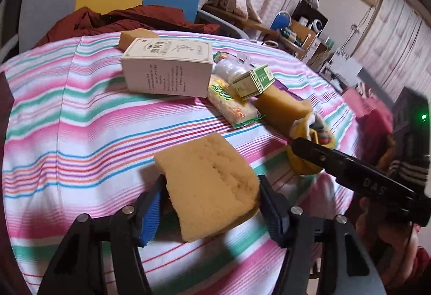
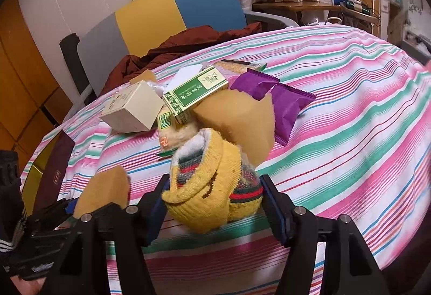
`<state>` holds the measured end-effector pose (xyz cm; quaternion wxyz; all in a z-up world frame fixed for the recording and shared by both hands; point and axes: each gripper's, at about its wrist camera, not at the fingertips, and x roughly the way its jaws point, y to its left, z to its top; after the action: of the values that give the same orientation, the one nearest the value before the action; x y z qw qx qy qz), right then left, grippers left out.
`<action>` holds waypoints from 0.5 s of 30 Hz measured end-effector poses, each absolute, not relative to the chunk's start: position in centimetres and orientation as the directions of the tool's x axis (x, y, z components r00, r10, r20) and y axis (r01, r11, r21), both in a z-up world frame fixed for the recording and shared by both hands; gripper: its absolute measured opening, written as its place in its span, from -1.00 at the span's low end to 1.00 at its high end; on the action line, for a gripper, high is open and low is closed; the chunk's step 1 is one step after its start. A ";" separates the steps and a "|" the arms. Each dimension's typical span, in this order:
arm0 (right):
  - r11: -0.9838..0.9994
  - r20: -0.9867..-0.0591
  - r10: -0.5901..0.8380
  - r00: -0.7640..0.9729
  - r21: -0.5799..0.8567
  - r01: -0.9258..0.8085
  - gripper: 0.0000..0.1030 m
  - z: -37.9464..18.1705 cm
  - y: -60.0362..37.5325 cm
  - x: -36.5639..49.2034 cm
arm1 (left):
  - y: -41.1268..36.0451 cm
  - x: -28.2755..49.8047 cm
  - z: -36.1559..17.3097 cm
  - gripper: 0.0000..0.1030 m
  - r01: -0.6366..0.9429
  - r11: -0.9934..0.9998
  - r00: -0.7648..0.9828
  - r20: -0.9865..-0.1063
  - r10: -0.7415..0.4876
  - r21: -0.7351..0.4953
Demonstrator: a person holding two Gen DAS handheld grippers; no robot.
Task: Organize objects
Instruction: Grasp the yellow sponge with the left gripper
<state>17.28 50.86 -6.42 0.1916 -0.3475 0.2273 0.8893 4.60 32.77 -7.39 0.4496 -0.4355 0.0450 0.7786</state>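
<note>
Tan sponge (image 1: 207, 184) sits pinched in the left hand-held gripper (image 1: 210, 203); squeeze gently. The right hand-held gripper (image 2: 212, 200) clamps yellow socks (image 2: 207, 187); lift both clear.

Left striped tabletop (image 1: 67, 120) open for passing. Centre blocked: cream box (image 1: 167, 66), green carton (image 1: 253, 81), snack packet (image 1: 231, 106), sponge (image 1: 282, 106) clustered touching.

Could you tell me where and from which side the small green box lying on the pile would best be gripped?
Probably across the two long side faces of the small green box, coming from above. It lies tilted on the sponge and the snack packet, with the cream box close on one side, so a low approach looks blocked. The long faces are flat and parallel, and the top is clear.
</note>
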 end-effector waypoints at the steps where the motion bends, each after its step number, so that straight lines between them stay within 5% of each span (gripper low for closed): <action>1: -0.824 -0.705 0.184 -0.685 0.269 -0.499 0.28 -6.4 50.7 17.3 | 32.3 4.6 -7.3 0.24 -0.737 -0.588 -0.212 -0.712 0.669 -0.334; 15: -0.882 -0.719 0.121 -0.685 0.239 -0.406 0.28 -5.5 46.3 15.5 | 26.2 5.3 -5.4 0.23 -0.719 -0.588 -0.268 -0.633 0.726 -0.370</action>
<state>15.47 46.26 -5.50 0.1468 -0.3688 0.1933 0.8973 5.31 26.23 -5.36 0.4537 -0.4003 -0.0045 0.7961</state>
